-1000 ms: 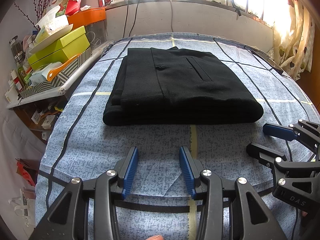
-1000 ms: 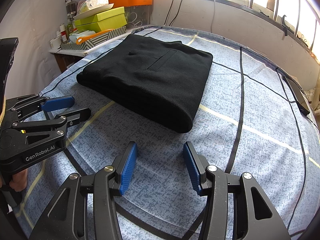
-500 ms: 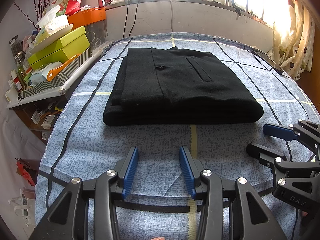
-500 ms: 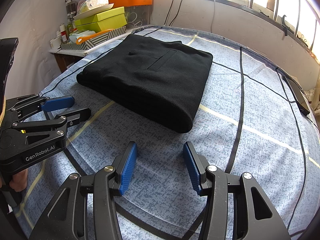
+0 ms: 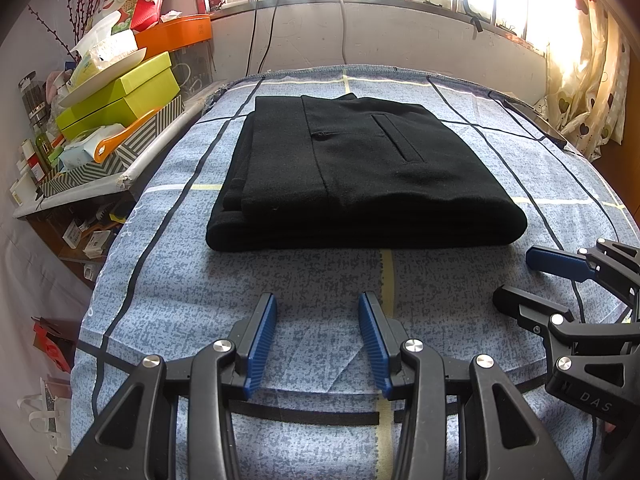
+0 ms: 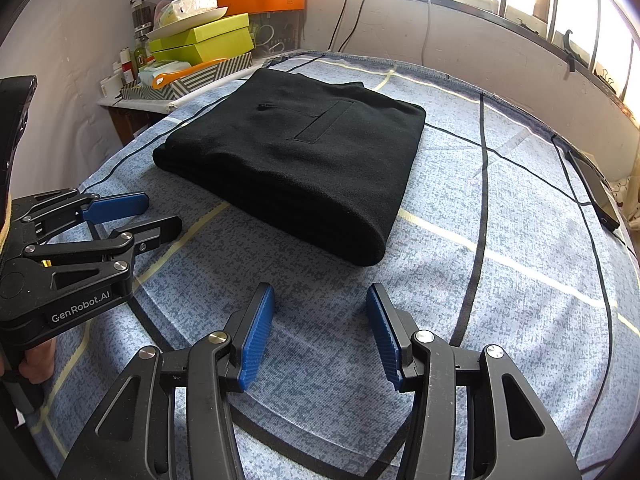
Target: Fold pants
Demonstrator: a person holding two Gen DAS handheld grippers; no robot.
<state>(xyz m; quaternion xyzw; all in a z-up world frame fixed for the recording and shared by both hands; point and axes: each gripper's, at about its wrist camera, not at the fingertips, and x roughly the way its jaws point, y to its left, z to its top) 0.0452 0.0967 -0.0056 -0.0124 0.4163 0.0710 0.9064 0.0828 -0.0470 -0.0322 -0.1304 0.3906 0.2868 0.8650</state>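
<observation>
Black pants (image 5: 356, 172) lie folded into a thick flat rectangle on the blue checked cloth (image 5: 280, 280), a back pocket facing up. In the right wrist view the same pants (image 6: 296, 160) sit ahead and slightly left. My left gripper (image 5: 318, 304) hovers open over bare cloth just in front of the pants' near fold, with nothing between its blue pads. My right gripper (image 6: 320, 296) is likewise open and empty, short of the pants' rounded corner. Each gripper shows in the other's view: the right gripper (image 5: 516, 280) at the right edge, the left gripper (image 6: 160, 212) at the left.
Beside the far left of the table stands a cluttered shelf with green boxes (image 5: 116, 96), an orange box (image 5: 176, 36) and a striped tray (image 6: 192, 78). A dark phone (image 6: 596, 192) with a cable lies by the right edge. A wall with windows runs behind.
</observation>
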